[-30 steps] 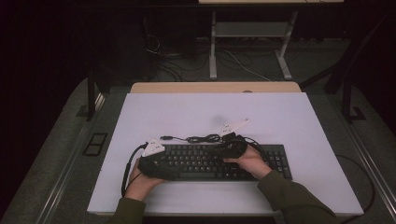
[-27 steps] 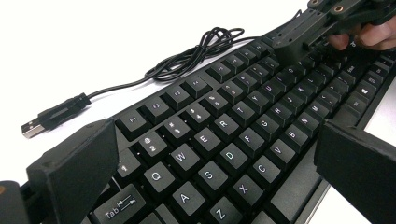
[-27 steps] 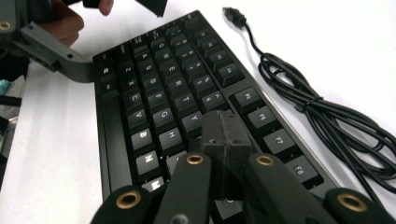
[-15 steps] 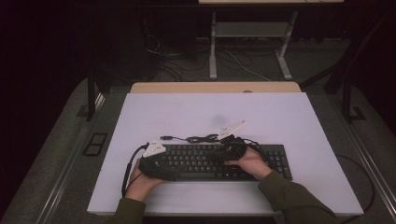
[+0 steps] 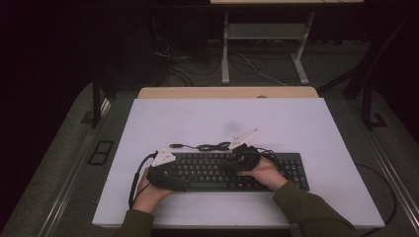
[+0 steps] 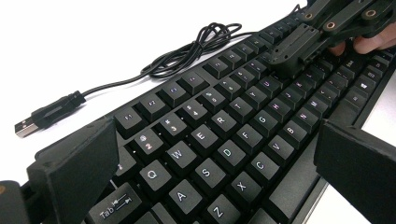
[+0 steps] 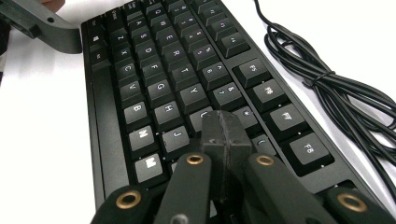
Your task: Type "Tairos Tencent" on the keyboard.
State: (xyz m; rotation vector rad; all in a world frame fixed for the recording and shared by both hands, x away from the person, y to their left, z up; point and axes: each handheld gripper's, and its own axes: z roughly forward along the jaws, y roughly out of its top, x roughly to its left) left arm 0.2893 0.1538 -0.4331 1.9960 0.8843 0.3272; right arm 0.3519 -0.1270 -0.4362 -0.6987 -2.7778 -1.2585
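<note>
On the white worktop point(image 5: 296, 128), right gripper point(image 7: 223, 130) fingers pressed together over the keyboard point(image 6: 224, 140); left gripper point(image 6: 215, 172) fingers spread astride it.

surface point(image 5: 296, 123): white, rectangular, tan strip along far edge | lying on it: black keyboard point(image 5: 207, 170) near front edge, lengthwise | black cable point(image 5: 210, 146) coiled just behind keyboard, USB plug point(image 6: 28, 125) flat on white top, to keyboard's left-rear
</note>
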